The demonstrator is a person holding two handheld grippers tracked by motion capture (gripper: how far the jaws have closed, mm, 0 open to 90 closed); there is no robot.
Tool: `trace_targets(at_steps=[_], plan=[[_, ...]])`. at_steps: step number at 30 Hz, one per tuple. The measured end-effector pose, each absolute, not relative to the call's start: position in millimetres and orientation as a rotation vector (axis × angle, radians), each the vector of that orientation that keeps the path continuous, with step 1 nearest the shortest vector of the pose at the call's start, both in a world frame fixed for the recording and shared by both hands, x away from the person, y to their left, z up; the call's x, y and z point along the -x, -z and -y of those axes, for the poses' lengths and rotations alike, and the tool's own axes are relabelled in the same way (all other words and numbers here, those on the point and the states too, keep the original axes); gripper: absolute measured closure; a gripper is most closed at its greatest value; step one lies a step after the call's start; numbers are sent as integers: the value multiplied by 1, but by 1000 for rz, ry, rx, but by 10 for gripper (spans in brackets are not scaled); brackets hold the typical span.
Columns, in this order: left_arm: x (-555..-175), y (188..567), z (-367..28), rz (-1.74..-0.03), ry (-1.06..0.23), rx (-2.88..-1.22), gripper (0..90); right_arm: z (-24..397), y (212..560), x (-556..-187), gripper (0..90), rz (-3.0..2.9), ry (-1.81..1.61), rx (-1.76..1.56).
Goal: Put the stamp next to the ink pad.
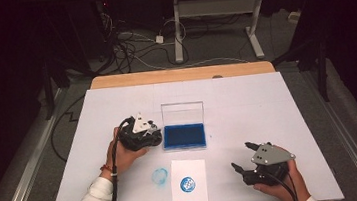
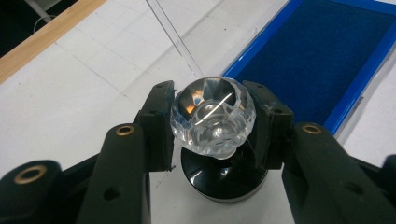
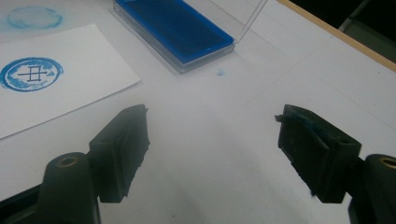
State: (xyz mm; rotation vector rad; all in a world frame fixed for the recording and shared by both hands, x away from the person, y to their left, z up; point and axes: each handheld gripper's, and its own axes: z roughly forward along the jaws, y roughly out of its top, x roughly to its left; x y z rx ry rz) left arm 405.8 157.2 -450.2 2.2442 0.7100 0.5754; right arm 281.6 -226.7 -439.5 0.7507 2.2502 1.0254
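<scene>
Holding the stamp (image 2: 213,122) by its clear knob, my left gripper (image 2: 212,126) sits just left of the ink pad (image 2: 322,60). The stamp's base seems to rest on the table (image 2: 70,93). My right gripper (image 3: 212,140) idles wide and empty; next is probably letting go.

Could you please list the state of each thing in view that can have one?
Left gripper: shut on the stamp.
Stamp: upright, clear faceted knob clamped, black base low beside the ink pad.
Right gripper: open, nothing between its jaws.
Ink pad: open, clear lid standing up at the back.
Paper sheet: lying flat, one blue round print on it.
Table cover: smudged with a faint blue ring.
</scene>
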Motion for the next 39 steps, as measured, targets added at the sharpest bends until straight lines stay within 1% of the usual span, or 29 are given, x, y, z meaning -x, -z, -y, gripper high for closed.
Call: trace_targets(at_steps=[13, 16, 20, 30, 39], plan=[[-404, 449, -157, -712, -559, -2231, 532, 227, 439, -281, 248, -2249, -1027, -749], [-403, 448, -156, -697, -559, -2231, 500, 227, 439, -281, 247, -2249, -1029, -748], [-400, 442, -154, -692, -577, -2193, 403, 228, 439, -281, 246, -2248, -1032, -747], [-395, 433, -155, -690, -610, -2139, 217, 227, 439, -281, 245, -2247, -1030, -745], [-392, 428, -157, -671, -613, -2125, 182, 228, 438, -280, 245, -2246, -1032, -741]])
